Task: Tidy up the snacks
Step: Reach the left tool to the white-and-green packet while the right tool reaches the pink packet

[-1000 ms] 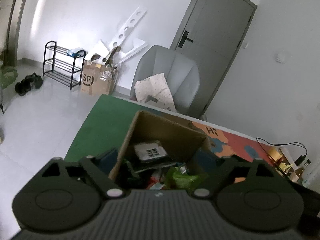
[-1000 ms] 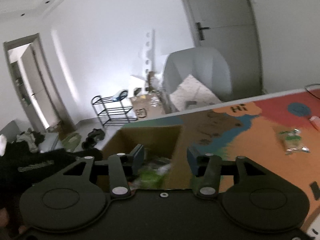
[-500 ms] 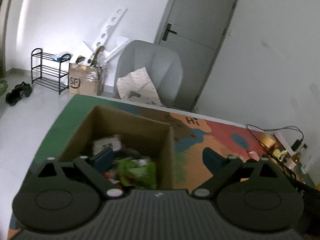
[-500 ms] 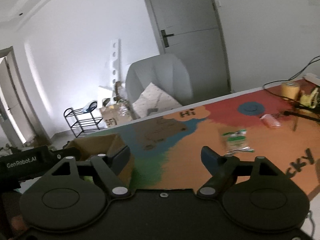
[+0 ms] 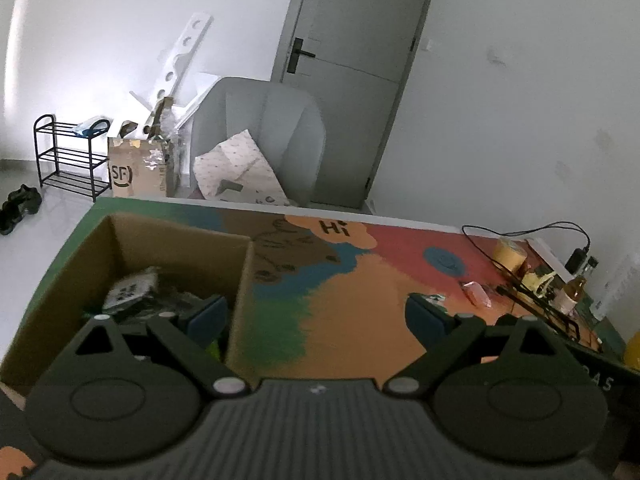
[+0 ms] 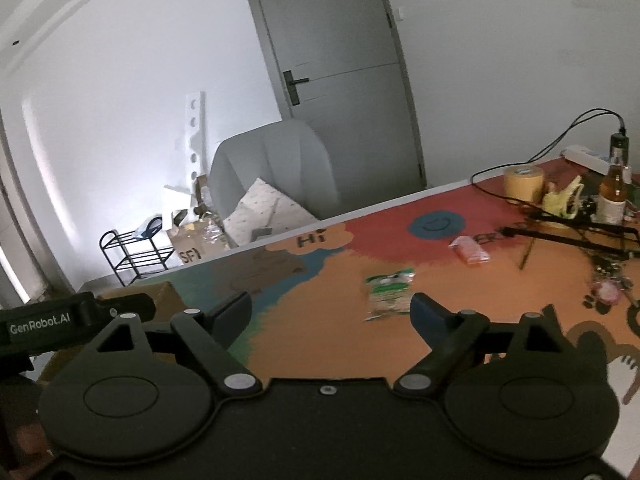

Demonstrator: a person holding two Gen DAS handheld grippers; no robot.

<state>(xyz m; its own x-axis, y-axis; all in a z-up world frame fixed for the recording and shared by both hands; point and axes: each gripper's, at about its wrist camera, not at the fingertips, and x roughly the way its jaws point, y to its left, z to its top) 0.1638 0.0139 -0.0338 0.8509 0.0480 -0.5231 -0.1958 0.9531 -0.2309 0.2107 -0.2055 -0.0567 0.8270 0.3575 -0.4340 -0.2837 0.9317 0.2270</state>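
An open cardboard box (image 5: 240,280) stands on the left of the painted table mat (image 5: 360,320), with several snack packets (image 5: 132,288) inside. My left gripper (image 5: 316,316) is open and empty, its left finger over the box's right edge. My right gripper (image 6: 330,310) is over the mat, its jaws opening with nothing between them. A green-and-white snack packet (image 6: 388,288) lies on the mat just beyond its right finger. A pink packet (image 6: 470,250) lies farther right. The left gripper's body (image 6: 60,320) shows beside the box corner (image 6: 160,296).
At the table's right end stand a yellow tape roll (image 6: 524,184), a bottle (image 6: 614,196), black cables (image 6: 560,144) and a black stand (image 6: 580,236). A grey chair (image 6: 276,164) sits behind the far table edge, with a shoe rack (image 5: 68,156) on the floor.
Both views have swung right, from over the box toward the open mat. The right jaws have widened, and the green packet on the mat has come close in front of them.
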